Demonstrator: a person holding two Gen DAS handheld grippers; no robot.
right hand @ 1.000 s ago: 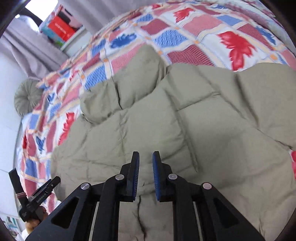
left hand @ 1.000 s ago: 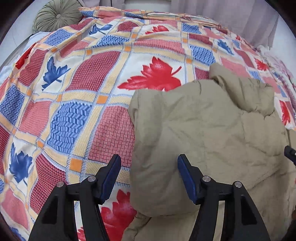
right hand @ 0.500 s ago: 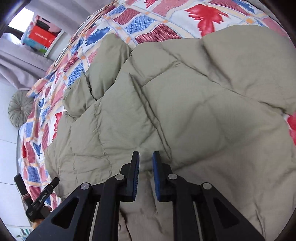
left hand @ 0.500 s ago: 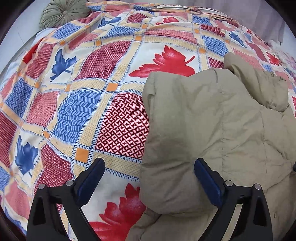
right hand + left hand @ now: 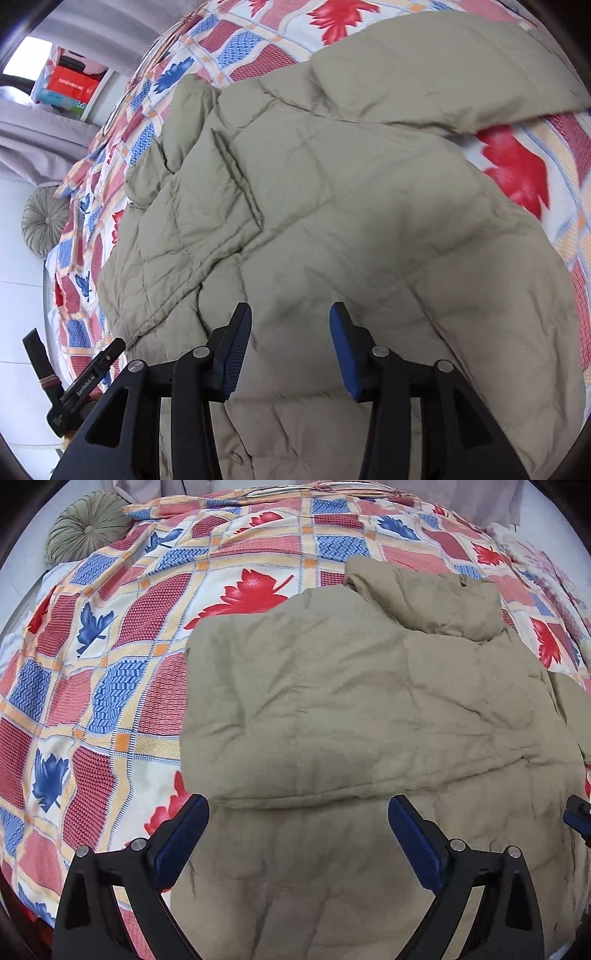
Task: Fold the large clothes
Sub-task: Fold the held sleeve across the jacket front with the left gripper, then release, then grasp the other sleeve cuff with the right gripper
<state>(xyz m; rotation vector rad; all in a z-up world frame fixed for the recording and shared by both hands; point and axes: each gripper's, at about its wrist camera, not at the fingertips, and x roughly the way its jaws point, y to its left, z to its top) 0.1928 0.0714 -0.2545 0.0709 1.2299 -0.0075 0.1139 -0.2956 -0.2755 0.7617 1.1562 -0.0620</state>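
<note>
A large khaki quilted jacket (image 5: 351, 709) (image 5: 332, 206) lies spread on the patterned bed cover (image 5: 110, 664), one side folded over onto its body. My left gripper (image 5: 298, 834) hovers wide open above the near edge of that folded flap, holding nothing. In the right wrist view my right gripper (image 5: 291, 347) stands open over the jacket's lower part, its blue pads clear of the fabric. The jacket's collar (image 5: 424, 594) bunches at the far end. A pocket flap (image 5: 236, 173) shows on the front panel.
A round green cushion (image 5: 86, 528) rests at the bed's far left corner. Grey curtains (image 5: 48, 140) and a shelf with a red box (image 5: 70, 86) stand beyond the bed. The left gripper's body (image 5: 81, 384) shows at the lower left of the right wrist view.
My right gripper has opened from shut, letting go of the jacket. My left gripper has opened wider and pulled back, so more of the folded jacket shows.
</note>
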